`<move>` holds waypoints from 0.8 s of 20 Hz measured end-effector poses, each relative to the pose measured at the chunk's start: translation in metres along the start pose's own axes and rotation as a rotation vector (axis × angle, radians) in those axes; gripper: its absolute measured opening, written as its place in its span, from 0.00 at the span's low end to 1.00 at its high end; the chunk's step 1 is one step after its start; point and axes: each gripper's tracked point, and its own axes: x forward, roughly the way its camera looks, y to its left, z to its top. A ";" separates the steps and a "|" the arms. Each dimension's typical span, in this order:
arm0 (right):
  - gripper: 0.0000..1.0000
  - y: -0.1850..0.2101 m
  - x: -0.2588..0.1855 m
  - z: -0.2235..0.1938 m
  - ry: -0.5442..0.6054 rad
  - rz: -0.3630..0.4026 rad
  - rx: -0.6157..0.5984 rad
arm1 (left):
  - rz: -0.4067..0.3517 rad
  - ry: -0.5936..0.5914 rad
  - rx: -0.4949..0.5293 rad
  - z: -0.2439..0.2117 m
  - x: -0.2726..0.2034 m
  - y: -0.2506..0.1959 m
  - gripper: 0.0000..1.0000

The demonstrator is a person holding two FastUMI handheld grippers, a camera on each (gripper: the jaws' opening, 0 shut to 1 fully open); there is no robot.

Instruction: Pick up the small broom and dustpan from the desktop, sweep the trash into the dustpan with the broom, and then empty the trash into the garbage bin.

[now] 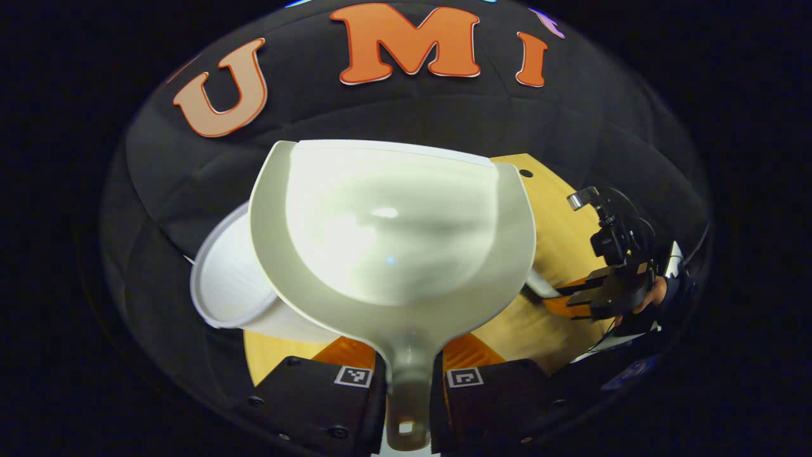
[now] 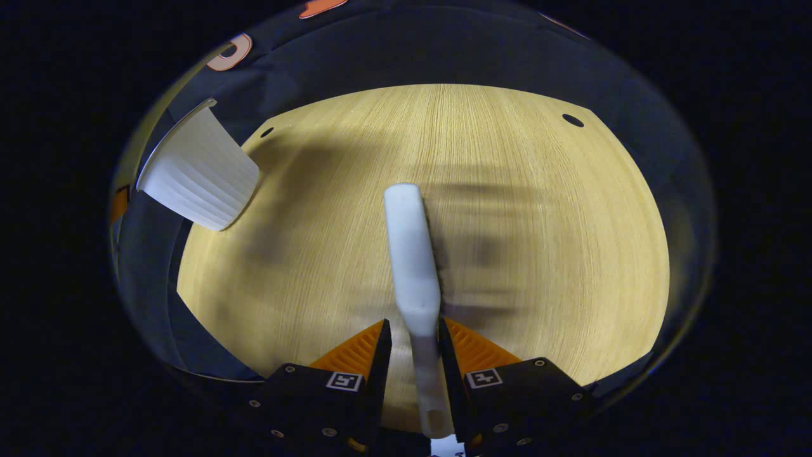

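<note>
Wooden desktop (image 2: pixel 539 209) lies bare under both tools; the left gripper (image 1: pixel 408 381) is clamped on the dustpan (image 1: pixel 393 235) handle, pan raised and overlapping the rim of the white garbage bin (image 1: pixel 225 279) just left of it; the right gripper (image 2: pixel 415 362) pinches the broom (image 2: pixel 412 254), long axis pointing straight ahead, well right of the bin (image 2: pixel 196 171); any trash in the pan is hard to make out, possibly gone.

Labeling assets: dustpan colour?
White dustpan, clearest in the left gripper view.

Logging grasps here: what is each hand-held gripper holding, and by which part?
Left hand-held gripper: dustpan, by its handle. Right hand-held gripper: small broom, by its handle.
</note>
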 end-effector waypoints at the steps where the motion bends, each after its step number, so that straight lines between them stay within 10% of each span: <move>1: 0.45 0.004 -0.001 -0.001 0.005 0.014 0.014 | -0.033 0.021 -0.038 0.000 0.006 0.030 0.28; 16: 0.44 0.015 -0.008 -0.011 0.013 0.038 0.071 | -0.086 0.341 -0.306 -0.100 0.150 -0.063 0.30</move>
